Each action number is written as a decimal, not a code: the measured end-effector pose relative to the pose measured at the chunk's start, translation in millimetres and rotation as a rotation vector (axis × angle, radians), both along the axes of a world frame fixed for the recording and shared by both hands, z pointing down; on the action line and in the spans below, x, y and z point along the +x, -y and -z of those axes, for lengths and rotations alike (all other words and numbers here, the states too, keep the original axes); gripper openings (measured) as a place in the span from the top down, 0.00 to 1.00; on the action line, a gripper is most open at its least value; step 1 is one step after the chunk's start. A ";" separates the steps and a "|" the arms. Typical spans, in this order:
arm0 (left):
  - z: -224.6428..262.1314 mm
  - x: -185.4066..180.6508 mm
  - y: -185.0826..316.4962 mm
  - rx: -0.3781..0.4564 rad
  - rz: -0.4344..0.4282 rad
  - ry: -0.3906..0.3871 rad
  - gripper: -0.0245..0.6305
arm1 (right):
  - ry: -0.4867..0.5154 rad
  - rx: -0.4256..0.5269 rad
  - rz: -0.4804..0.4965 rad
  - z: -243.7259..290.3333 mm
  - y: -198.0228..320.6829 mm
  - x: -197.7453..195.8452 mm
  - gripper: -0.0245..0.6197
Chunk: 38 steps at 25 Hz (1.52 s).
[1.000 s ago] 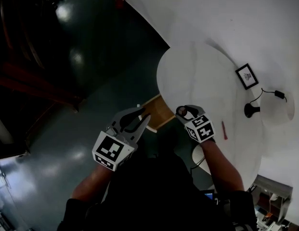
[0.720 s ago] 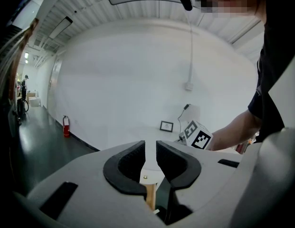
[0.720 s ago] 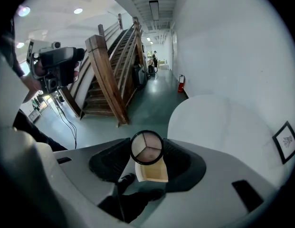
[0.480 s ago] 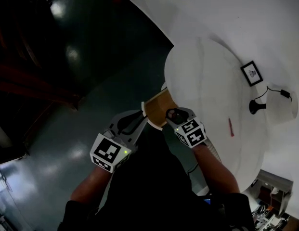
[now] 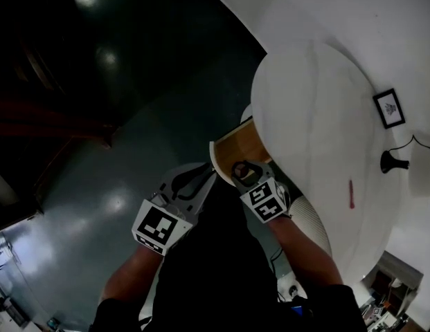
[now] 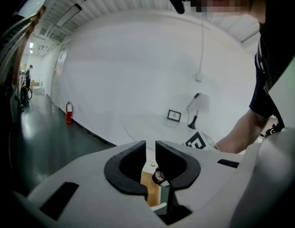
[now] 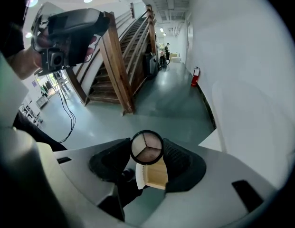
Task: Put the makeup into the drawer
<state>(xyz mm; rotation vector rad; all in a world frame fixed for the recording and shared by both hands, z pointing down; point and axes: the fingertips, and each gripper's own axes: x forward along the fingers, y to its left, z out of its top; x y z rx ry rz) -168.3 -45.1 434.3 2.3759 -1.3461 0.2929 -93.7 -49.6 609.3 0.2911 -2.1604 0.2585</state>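
The right gripper (image 7: 147,152) is holding the round makeup compact (image 7: 147,145) between wide-set jaws, just above the open wooden drawer (image 7: 156,175) that is sticking out from under the white bench (image 5: 318,109). The left gripper (image 6: 150,148) is closing its jaws, now at a narrow gap with nothing between them, and is pointing toward the drawer.

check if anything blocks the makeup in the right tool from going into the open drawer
Nothing visible does. The makeup compact, clamped in the right tool, hangs over the open drawer, whose wooden inside looks bare. The left tool sits beside it, jaws closing on nothing.
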 end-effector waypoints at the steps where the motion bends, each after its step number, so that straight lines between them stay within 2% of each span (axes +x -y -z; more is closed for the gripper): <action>1: -9.0 0.2 1.7 0.000 0.005 0.002 0.85 | -0.005 -0.002 0.007 -11.0 0.4 -0.7 0.62; 8: -91.0 -5.9 20.6 0.003 -0.041 0.074 0.87 | -0.054 -0.036 -0.008 -103.2 19.5 -2.1 0.62; 12: -139.9 -13.0 25.9 -0.030 -0.031 0.029 0.87 | -0.084 -0.069 -0.002 -162.8 22.3 -6.0 0.62; 15: -170.4 -15.8 30.0 -0.063 0.017 -0.036 0.87 | -0.098 -0.081 0.007 -199.8 24.7 -6.7 0.62; 17: -189.7 -18.7 30.7 -0.075 0.046 -0.052 0.87 | -0.106 -0.078 0.024 -221.8 25.8 -8.0 0.62; 23: -240.5 -19.8 25.1 -0.102 0.007 0.004 0.87 | -0.120 -0.100 0.064 -272.6 28.6 -19.6 0.62; 31: -279.0 -14.9 29.4 -0.144 0.022 -0.022 0.89 | -0.170 -0.126 0.068 -331.0 34.0 -13.7 0.62; 38: -288.4 -15.7 34.0 -0.133 -0.002 0.010 0.89 | -0.205 -0.125 0.084 -358.9 38.8 -21.5 0.62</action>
